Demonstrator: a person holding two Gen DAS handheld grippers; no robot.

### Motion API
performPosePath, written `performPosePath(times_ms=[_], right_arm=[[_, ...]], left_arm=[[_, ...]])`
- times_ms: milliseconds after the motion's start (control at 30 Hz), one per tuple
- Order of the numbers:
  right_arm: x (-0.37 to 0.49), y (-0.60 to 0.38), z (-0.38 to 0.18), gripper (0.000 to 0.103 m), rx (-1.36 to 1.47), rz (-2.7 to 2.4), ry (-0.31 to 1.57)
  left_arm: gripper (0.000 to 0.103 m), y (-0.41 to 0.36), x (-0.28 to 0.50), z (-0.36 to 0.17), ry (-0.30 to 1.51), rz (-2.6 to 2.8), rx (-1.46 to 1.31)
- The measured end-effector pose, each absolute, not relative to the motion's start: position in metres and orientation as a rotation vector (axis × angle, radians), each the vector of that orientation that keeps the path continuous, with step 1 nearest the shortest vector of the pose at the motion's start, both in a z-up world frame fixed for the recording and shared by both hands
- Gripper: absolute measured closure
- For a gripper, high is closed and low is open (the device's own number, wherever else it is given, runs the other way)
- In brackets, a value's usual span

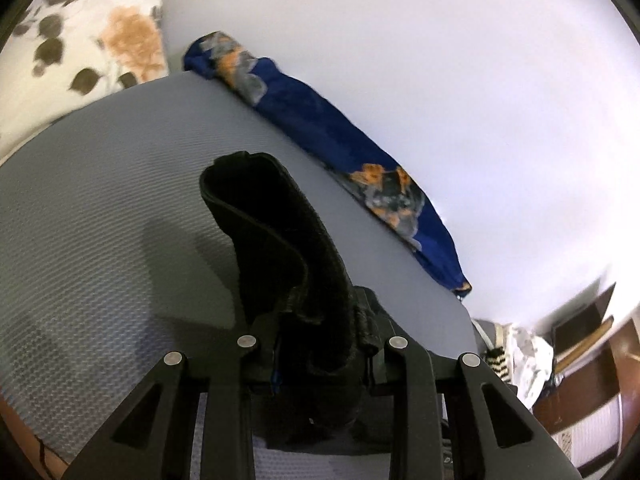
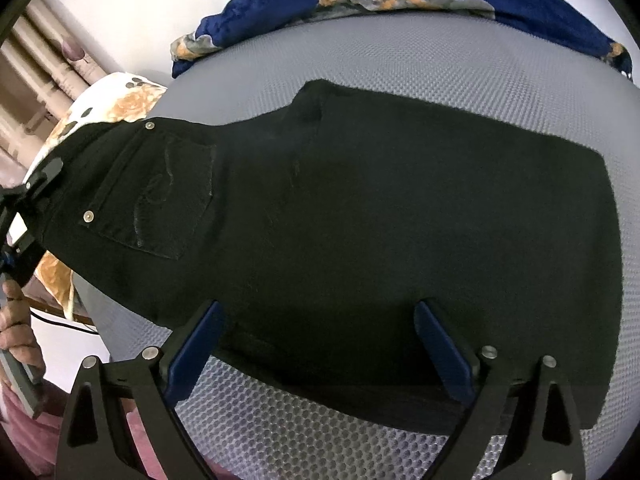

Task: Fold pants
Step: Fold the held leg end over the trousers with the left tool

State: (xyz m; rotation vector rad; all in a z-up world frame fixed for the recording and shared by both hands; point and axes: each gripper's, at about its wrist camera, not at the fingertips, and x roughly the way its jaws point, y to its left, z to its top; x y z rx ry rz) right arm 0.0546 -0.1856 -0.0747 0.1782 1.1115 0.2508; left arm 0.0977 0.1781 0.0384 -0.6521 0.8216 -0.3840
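Observation:
Black pants lie spread across a grey mesh mattress, back pocket up and waist end at the left. My left gripper is shut on the waistband, and a fold of the black pants bulges up between its fingers, lifted off the mattress. The right wrist view shows that left gripper at the left edge, raising the waist end, with a hand below it. My right gripper stands open just over the pants' near edge, blue pads wide apart, gripping nothing.
A blue floral blanket lies rolled along the mattress's far edge against a white wall, also the blue blanket. A floral pillow sits at the left end. Brown furniture and clutter stand beyond the mattress at lower right.

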Motion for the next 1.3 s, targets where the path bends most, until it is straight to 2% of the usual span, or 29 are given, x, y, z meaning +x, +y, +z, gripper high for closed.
performPosePath(times_ms=[500, 833, 1300], right_arm=[[0.04, -0.219, -0.051, 0.008, 0.198, 0.242, 1.061], [0.042, -0.276, -0.031, 0.008, 0.38, 0.192, 1.011], [0.038, -0.333, -0.017, 0.01, 0.429, 0.127, 0.998]], left_arm=[[0.074, 0.107, 0.095, 0.065, 0.835, -0.55, -0.586], [0.074, 0.03, 0.098, 0.065, 0.891, -0.674, -0.456], [0.074, -0.087, 0.095, 0.021, 1.074, -0.832, -0.296]])
